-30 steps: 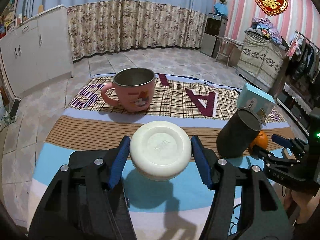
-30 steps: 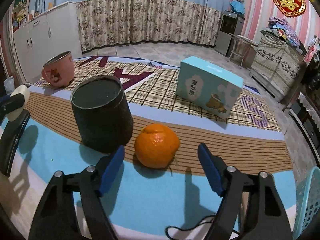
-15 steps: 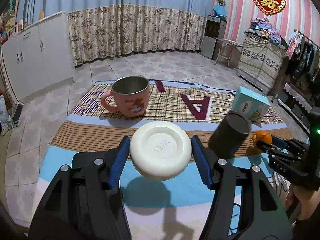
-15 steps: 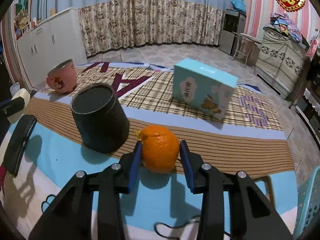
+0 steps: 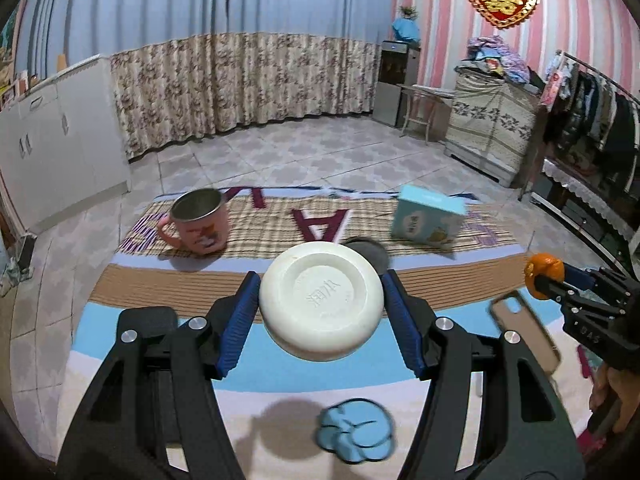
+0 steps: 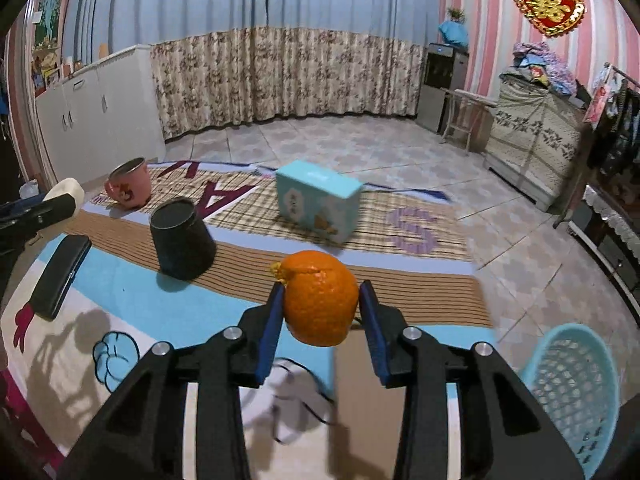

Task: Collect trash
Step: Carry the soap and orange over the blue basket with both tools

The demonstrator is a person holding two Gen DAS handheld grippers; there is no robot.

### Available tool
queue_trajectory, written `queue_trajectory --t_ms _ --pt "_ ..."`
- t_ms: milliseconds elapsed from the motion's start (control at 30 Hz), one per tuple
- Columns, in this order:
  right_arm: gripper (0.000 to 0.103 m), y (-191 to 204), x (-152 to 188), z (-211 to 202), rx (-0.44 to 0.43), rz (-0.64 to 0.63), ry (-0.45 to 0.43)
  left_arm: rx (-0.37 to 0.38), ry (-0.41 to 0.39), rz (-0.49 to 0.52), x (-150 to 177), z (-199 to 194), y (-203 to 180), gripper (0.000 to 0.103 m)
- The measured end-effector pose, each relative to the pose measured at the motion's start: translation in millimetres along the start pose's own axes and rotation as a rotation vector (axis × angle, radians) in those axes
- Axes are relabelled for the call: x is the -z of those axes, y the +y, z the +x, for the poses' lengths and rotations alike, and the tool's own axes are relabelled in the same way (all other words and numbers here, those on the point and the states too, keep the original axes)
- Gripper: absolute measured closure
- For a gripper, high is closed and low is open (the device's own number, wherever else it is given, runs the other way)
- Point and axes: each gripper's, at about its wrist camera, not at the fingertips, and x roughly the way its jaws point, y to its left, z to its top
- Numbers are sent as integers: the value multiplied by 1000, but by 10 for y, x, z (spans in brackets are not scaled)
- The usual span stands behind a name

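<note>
Orange (image 6: 320, 300): being gripped in the right gripper (image 6: 322, 310), lifted clear of the mat (image 6: 192, 304); its jaws have just been closing onto it.
White bowl (image 5: 322, 300): being clamped bottom-out in the left gripper (image 5: 320, 312).
Black cup (image 6: 182, 238): standing upside down, far left of the orange.
Blue basket (image 6: 576, 384): sitting near right on the floor.
</note>
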Motion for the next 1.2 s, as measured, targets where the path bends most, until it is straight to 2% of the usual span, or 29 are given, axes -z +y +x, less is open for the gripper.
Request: queue_trajectory --t_ms 267,500,667,900,1200 --pt "65 -533 105 -479 55 22 -39 50 -22 35 -23 -192 -530 42" --pt "65 -991 260 -728 98 72 -50 90 -23 63 -27 -278 -964 42" --pt "65 -1388 359 -908 142 129 -68 110 -9 87 39 -249 -1283 42" --pt "65 -1873 501 -1162 222 183 -77 185 5 127 105 -175 -1845 42" --pt "65 -2295 754 -1247 287 246 -70 288 31 221 230 -39 -2683 42"
